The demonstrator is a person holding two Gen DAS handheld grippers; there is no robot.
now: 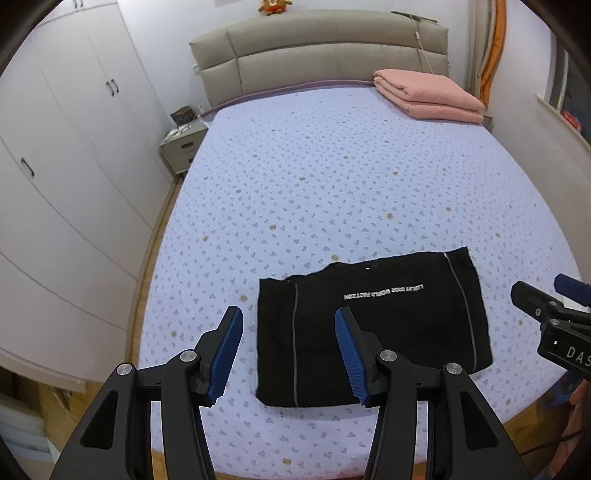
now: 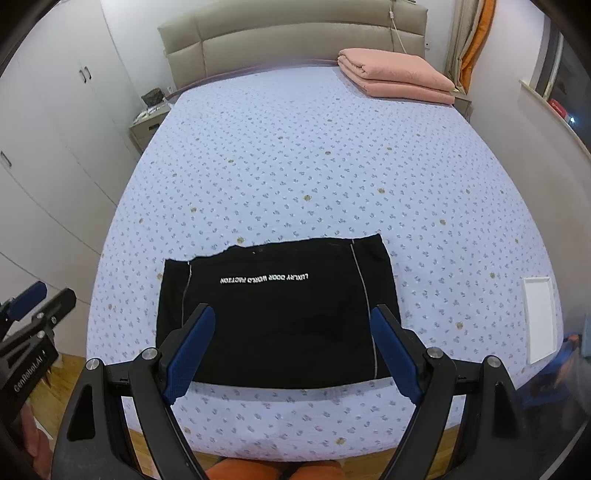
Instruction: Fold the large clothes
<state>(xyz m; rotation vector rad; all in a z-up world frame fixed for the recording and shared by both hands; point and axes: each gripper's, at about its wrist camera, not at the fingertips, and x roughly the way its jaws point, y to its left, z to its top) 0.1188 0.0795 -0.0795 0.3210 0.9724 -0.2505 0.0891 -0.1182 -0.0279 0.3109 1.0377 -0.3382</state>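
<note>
Nearest the cameras, both sets of tongs hang above the foot of the bed with their blue pads spread apart and nothing between them. From the left wrist view, the left tongs (image 1: 288,354) sit over the left edge of the black garment (image 1: 373,328), one pad above the bedsheet and the other above the cloth. From the right wrist view, the right tongs (image 2: 291,354) are centred over the same garment (image 2: 277,314), their pads framing its near half.

That garment lies folded into a flat rectangle on the bed (image 2: 314,166), close to the foot edge, with a line of white lettering across it and two thin grey stripes running front to back. A white tray (image 2: 540,317) rests on the sheet well to its right.

Farther up, the pale floral sheet is bare until a folded pink blanket (image 1: 428,94) at the right corner by the padded headboard (image 1: 317,48). A small nightstand (image 1: 183,146) stands left of the bed, beside white wardrobes (image 1: 70,147). A stuffed toy (image 1: 273,5) sits atop the headboard.
</note>
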